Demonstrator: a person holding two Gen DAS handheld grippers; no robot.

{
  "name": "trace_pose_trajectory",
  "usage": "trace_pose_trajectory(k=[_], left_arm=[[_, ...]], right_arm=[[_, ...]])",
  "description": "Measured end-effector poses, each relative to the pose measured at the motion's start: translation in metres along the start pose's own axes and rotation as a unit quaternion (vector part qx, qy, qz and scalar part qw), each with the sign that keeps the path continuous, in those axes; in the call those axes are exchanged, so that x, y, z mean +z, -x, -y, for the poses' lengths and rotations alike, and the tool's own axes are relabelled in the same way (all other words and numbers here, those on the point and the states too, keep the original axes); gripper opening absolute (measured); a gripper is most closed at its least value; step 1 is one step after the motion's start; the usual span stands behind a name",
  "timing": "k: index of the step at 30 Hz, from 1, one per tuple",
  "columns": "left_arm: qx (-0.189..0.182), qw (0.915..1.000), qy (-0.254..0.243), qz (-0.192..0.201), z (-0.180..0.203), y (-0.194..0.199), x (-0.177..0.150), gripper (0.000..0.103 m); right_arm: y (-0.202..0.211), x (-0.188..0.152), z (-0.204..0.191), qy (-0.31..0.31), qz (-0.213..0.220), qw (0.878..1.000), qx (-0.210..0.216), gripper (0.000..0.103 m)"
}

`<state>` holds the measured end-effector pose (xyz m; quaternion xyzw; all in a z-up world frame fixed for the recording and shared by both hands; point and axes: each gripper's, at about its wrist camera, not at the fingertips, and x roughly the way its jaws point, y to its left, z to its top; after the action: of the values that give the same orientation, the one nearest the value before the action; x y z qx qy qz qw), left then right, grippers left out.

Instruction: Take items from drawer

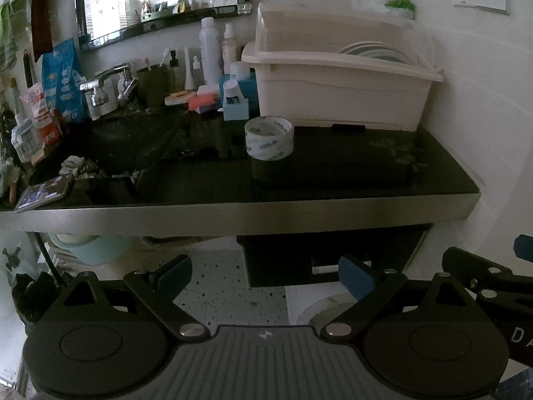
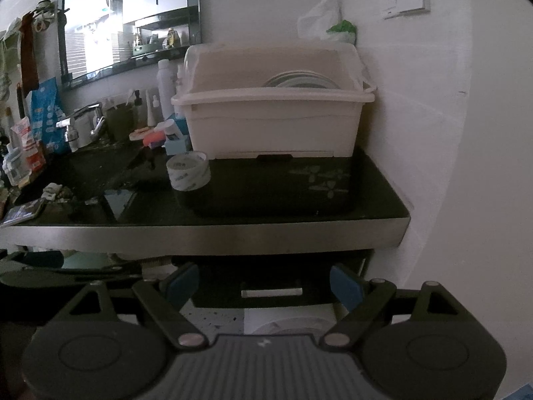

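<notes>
A dark drawer (image 1: 329, 256) with a pale bar handle (image 1: 324, 269) hangs shut under the black counter (image 1: 333, 186). It also shows in the right wrist view (image 2: 276, 280), with its handle (image 2: 271, 292). My left gripper (image 1: 265, 276) is open and empty, in front of the drawer's left part. My right gripper (image 2: 265, 285) is open and empty, with the handle between its blue pads (image 2: 344, 288). It shows at the right edge of the left wrist view (image 1: 483, 273). What lies in the drawer is hidden.
A beige dish rack (image 1: 336, 90) sits on a dark box (image 2: 266, 186) with a roll of tape (image 1: 269, 138) on it. A sink with a tap (image 1: 106, 86), bottles and a phone (image 1: 45, 193) lie left. A white wall (image 2: 466, 166) stands at the right.
</notes>
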<state>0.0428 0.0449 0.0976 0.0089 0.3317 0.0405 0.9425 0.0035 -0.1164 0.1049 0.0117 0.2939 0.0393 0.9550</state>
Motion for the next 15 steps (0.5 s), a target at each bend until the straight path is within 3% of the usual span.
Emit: trace_pose_trajectory(k=[15], left_arm=[[0.0,1.0,0.003,-0.003,0.0005,-0.0014,-0.0003,0.095]], right_arm=[[-0.0013,-0.0009,-0.0013,0.0,0.0,1.0,0.001,0.086]])
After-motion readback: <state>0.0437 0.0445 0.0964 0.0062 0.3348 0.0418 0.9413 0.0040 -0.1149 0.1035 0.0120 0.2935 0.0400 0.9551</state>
